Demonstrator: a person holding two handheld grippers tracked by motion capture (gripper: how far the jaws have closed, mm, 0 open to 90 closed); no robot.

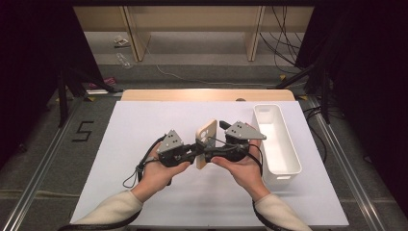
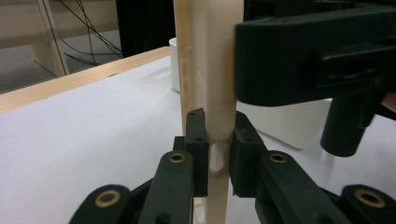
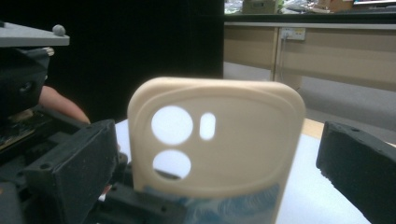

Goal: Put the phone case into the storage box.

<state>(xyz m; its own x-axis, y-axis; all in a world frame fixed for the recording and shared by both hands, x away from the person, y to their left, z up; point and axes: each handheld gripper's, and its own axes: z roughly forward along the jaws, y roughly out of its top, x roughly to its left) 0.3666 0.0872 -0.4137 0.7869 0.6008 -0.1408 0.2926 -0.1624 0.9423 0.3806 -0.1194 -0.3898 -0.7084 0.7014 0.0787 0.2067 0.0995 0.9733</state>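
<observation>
The left gripper (image 1: 192,153) is clamped on the edge of a cream phone case (image 1: 206,143); in the left gripper view its two black jaws press on either side of the case's thin wall, and the case (image 2: 210,70) rises straight up from between them. The left hand (image 1: 161,175) holds this gripper just left of the case, above the white table (image 1: 139,130).

The case stands on edge between the two grippers, held off the table. In the right gripper view its flat back (image 3: 219,140) faces the camera, with two round openings and a small oblong one near its upper left corner.

The right gripper (image 1: 211,153) meets the case from the other side, carried by the right hand (image 1: 243,168). In its own view the jaws stand wide apart, one on each side of the case and neither pressing on it; the left gripper's body (image 3: 23,93) shows just beyond at the left.

To the right of the right gripper, near it, a long white bin (image 1: 288,149) lies on the table. Behind the case in the left gripper view the same bin (image 2: 285,126) shows.
</observation>
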